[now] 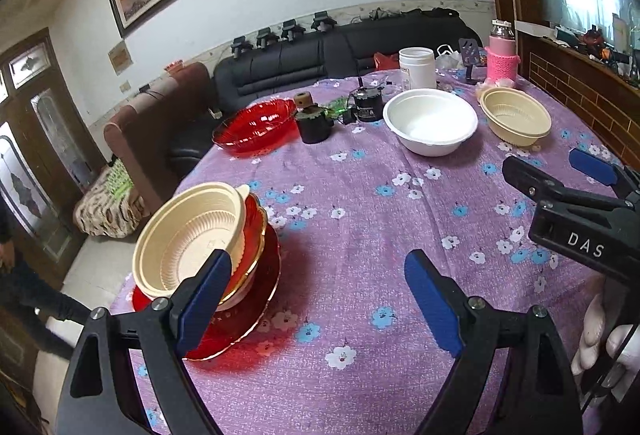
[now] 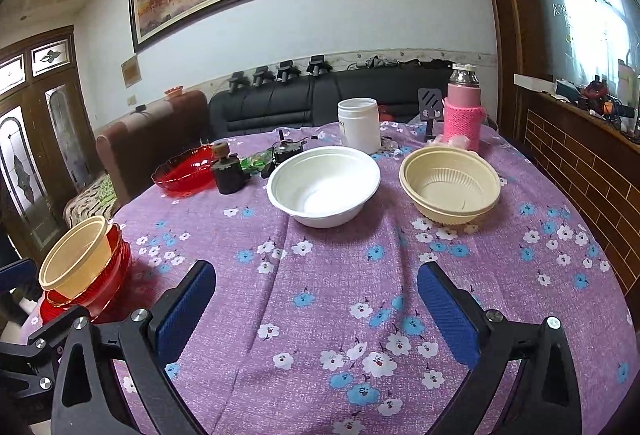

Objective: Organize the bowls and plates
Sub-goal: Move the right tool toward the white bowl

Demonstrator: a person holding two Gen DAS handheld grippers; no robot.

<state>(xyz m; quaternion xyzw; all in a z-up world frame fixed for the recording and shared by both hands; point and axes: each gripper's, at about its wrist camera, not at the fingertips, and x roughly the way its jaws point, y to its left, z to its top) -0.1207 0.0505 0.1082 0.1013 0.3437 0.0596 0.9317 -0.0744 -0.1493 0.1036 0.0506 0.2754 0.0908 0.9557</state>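
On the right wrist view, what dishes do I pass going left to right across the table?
Stack with the cream bowl on top → loose red glass bowl → white bowl → cream bowl.

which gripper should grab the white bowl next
Probably right: the right gripper is open and faces the white bowl head-on, while the left gripper sits by the stack.
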